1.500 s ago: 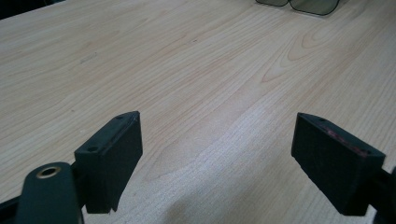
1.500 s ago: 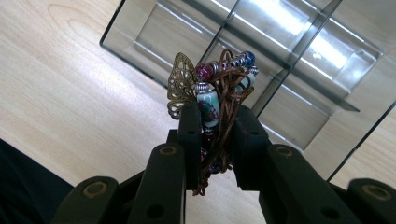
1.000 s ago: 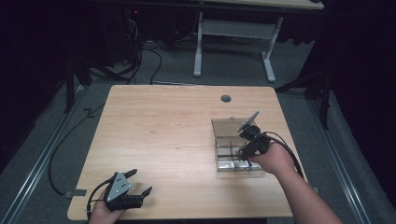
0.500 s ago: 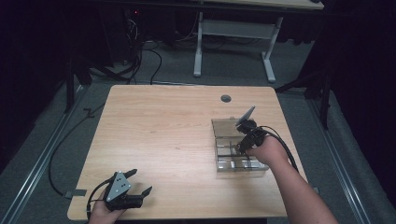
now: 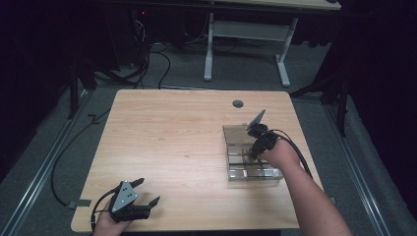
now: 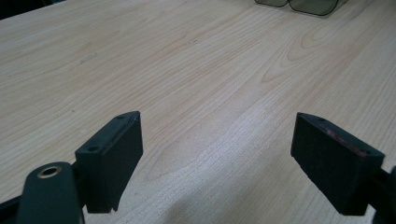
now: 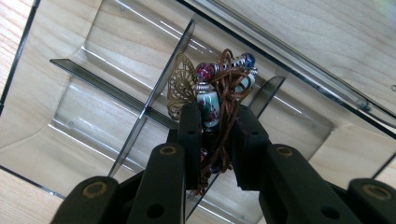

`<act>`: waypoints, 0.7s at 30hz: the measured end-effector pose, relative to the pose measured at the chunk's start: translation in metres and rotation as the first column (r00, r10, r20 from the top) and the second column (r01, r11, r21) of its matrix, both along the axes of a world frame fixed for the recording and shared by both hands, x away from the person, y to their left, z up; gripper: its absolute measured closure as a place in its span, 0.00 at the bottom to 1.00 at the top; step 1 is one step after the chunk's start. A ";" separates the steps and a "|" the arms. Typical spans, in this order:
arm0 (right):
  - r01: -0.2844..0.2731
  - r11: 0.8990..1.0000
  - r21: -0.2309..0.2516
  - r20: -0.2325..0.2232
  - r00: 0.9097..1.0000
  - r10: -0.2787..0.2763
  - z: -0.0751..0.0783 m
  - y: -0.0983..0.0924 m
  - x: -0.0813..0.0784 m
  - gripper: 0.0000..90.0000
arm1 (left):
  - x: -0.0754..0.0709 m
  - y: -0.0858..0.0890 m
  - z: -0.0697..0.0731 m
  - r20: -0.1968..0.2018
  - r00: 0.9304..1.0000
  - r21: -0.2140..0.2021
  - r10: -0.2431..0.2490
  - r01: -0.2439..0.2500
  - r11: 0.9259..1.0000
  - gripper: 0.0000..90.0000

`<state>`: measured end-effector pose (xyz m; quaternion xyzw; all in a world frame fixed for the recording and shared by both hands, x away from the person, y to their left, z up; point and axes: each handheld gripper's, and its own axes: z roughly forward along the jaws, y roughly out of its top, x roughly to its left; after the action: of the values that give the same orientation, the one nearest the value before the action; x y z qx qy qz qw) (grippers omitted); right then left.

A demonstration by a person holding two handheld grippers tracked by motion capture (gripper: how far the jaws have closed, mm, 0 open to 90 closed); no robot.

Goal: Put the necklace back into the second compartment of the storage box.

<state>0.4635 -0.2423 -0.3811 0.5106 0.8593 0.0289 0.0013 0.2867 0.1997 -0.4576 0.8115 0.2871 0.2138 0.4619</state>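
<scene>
Right gripper view looks straight down into a clear divided box, and the right gripper has its jaws pinched on a beaded bracelet: brown cord, a white painted bead, red and blue glass beads and a brass filigree wing bunched between the pads. The bundle hangs above the crossing of two dividers, so which compartment it is meant for I cannot tell; the compartments in sight look bare.

In the high view the box sits near the right edge of the tabletop, about midway between its far and near edges, with its lid standing open at the far end. The right gripper is over the middle of the box, pointing down into it.

The left gripper rests at the near left corner of the tabletop, well apart from the box. In the left gripper view its jaws stand wide apart with nothing between them, just bare wood.

As I judge it, the pickup and carry are done. What is left is lowering the bracelet into one compartment, letting go, and probably closing the lid.
</scene>
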 end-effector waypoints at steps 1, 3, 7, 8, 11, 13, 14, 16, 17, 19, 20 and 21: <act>0.010 1.000 -0.001 -0.007 1.000 -0.010 -0.001 0.001 0.000 0.85 | 0.000 0.000 0.000 0.000 1.000 0.000 0.000 0.000 1.000 0.19; -0.009 1.000 -0.008 -0.009 1.000 0.009 -0.003 0.001 0.001 0.85 | 0.000 0.000 0.000 0.000 1.000 0.001 0.000 0.000 1.000 0.19; -0.017 1.000 -0.019 -0.028 0.999 0.016 -0.008 0.004 0.003 0.85 | 0.000 0.000 0.000 0.002 1.000 -0.001 0.001 -0.001 1.000 0.19; -0.016 1.000 -0.016 -0.034 0.999 0.016 -0.009 0.005 0.003 0.85 | 0.000 0.000 0.000 0.002 1.000 -0.001 0.001 -0.001 1.000 0.19; -0.010 1.000 -0.014 -0.041 0.999 0.009 -0.011 0.007 0.003 0.85 | 0.000 0.000 0.000 0.001 1.000 -0.001 0.001 -0.001 1.000 0.19; -0.024 1.000 -0.008 -0.039 0.999 0.023 -0.012 0.008 0.004 0.85 | 0.000 0.000 0.000 0.000 1.000 0.000 0.001 -0.001 1.000 0.19; -0.016 1.000 -0.005 -0.044 0.999 0.016 -0.012 0.009 0.003 0.85 | 0.000 0.000 0.000 0.000 1.000 0.000 0.001 -0.001 1.000 0.19; -0.028 1.000 -0.001 -0.040 0.999 0.028 -0.012 0.010 0.003 0.85 | 0.000 0.000 0.000 0.000 1.000 0.000 0.001 -0.001 1.000 0.19; -0.023 1.000 0.000 -0.042 0.999 0.023 -0.012 0.011 0.003 0.85 | 0.000 0.000 0.000 0.003 1.000 -0.003 0.001 -0.001 1.000 0.19; -0.020 1.000 0.002 -0.043 0.999 0.020 -0.012 0.012 0.003 0.85 | 0.000 0.000 0.000 0.004 1.000 -0.001 0.001 -0.001 1.000 0.19; -0.017 1.000 -0.007 -0.044 0.999 0.017 -0.012 0.012 0.003 0.85 | 0.000 0.000 0.000 0.005 1.000 -0.001 0.001 -0.001 1.000 0.19; -0.015 1.000 -0.014 -0.040 0.999 0.015 -0.012 0.011 0.004 0.85 | 0.000 0.000 0.000 0.004 1.000 -0.002 0.001 -0.001 1.000 0.19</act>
<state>0.4675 -0.2314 -0.3934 0.5047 0.8631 0.0125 -0.0122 0.2863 0.1999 -0.4579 0.8104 0.2868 0.2157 0.4631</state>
